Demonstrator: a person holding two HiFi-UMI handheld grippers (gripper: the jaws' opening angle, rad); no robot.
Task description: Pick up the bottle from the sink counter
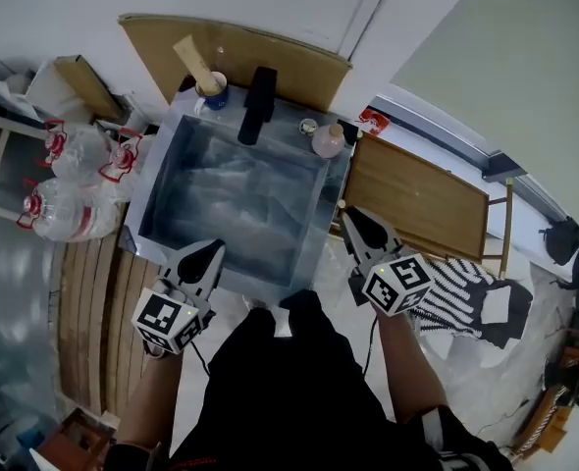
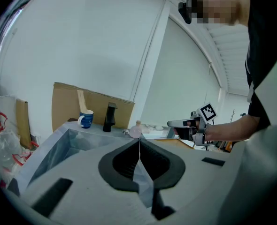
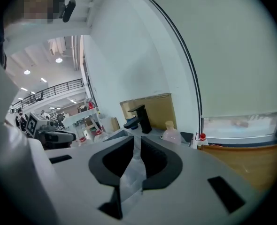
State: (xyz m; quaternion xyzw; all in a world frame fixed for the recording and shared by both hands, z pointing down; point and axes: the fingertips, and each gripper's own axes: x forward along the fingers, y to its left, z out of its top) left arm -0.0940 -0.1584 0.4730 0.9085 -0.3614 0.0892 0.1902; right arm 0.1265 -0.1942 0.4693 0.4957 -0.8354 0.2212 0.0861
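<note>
A small pink bottle [image 1: 328, 141] with a pale cap stands upright on the back right corner of the sink counter, right of the black faucet [image 1: 259, 104]. It also shows ahead in the left gripper view as the bottle [image 2: 135, 131] and in the right gripper view as the bottle [image 3: 171, 134]. My left gripper [image 1: 214, 250] hovers over the sink's near rim, jaws shut and empty [image 2: 139, 139]. My right gripper [image 1: 348, 214] hangs at the sink's near right corner, well short of the bottle, with a narrow gap between its jaws [image 3: 136, 137] and nothing in it.
The steel sink basin [image 1: 162, 180] lies between the grippers and the bottle. A blue mug [image 1: 213, 91] stands left of the faucet, cardboard [image 1: 299, 62] behind. A wooden board [image 1: 417, 199] sits right of the sink; large plastic bottles [image 1: 69, 209] lie left.
</note>
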